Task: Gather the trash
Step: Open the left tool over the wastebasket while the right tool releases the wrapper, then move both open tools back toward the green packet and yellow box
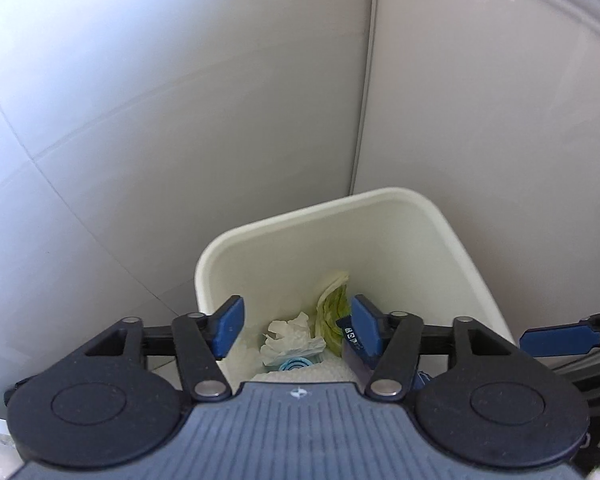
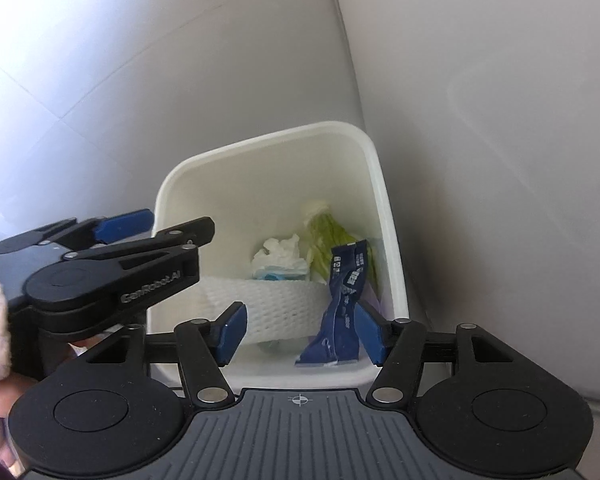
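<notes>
Both tongs, left and right, hung spread above the cream square plastic bin. The right tongs hid the dark blue crinkled wrapper's lower edge.

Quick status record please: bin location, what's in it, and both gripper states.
bin: white trash bin, in wall corner, no lid seen
contents: foam net sleeve, crumpled tissue, leafy vegetable scraps, blue wrapper
left gripper: open, empty, above bin
right gripper: open, at bin's near edge, wrapper between its fingers, not clamped
</notes>
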Demonstrator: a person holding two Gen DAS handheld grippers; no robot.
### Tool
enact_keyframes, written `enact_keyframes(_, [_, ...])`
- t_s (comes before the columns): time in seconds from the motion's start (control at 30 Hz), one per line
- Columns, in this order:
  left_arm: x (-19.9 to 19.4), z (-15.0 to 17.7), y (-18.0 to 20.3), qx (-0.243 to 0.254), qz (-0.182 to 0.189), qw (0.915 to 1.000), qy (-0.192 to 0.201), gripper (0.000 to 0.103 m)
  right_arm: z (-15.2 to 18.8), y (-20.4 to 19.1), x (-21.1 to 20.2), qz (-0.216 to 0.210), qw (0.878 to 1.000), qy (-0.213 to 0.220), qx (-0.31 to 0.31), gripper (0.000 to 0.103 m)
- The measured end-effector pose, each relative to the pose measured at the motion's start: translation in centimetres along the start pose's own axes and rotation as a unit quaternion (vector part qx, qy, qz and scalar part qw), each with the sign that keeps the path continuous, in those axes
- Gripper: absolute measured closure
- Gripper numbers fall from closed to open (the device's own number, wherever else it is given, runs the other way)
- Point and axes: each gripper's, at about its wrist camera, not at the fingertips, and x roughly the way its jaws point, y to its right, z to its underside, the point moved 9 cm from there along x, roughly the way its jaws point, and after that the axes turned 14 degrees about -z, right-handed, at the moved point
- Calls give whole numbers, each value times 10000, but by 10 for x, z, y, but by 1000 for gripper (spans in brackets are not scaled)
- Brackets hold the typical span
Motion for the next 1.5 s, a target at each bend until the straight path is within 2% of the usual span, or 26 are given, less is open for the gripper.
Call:
enact_keyframes(0.07, [-7, -17, -16, -49, 10, 10000, 45, 40, 2, -2, -16, -20, 9999, 4, -119, 39])
enact_keyframes(0.17, [-26, -21, -30, -188, -15, 9998, 107, 35, 7, -10, -37, -61, 9995, 92, -312, 34])
enact_keyframes(0.27, [-43, -27, -38, -306, -95, 9993, 197, 29, 12, -22, -57, -87, 9988, 133, -459, 33])
enact_keyframes(0.37, [-61, -35, -45, -339, -144, 9986, 387, 20, 18, -35, -79, -120, 9975, 120, -684, 33])
enact_keyframes(0.53, [-98, -51, -53, -292, -194, 9967, 732, 11, 20, -56, -126, -183, 9939, 326, -1042, 26])
enact_keyframes(0.77, [-142, -77, -58, -326, -143, 9921, 1202, 4, 4, -70, -205, -228, 9856, 884, -1425, 17])
enact_keyframes(0.9, [-145, -92, -46, -320, -31, 9893, 1420, 1, -14, -63, -249, -152, 9788, 1293, -1580, 13])
enact_keyframes(1.03, [-150, -104, -22, -223, 97, 9863, 1630, 1, -36, -41, -288, 42, 9721, 1752, -1560, 12])
enact_keyframes(1.17, [-156, -123, 4, 33, 184, 9836, 1797, 1, -64, -2, -322, 538, 9604, 2311, -1463, 9])
enact_keyframes(1.4, [-173, -155, 54, 452, 471, 9745, 2148, 1, -118, 94, -343, 1179, 9450, 2802, -1210, 5])
enact_keyframes(1.5, [-175, -173, 83, 661, 615, 9700, 2256, 1, -129, 131, -337, 1343, 9386, 3027, -965, 5])
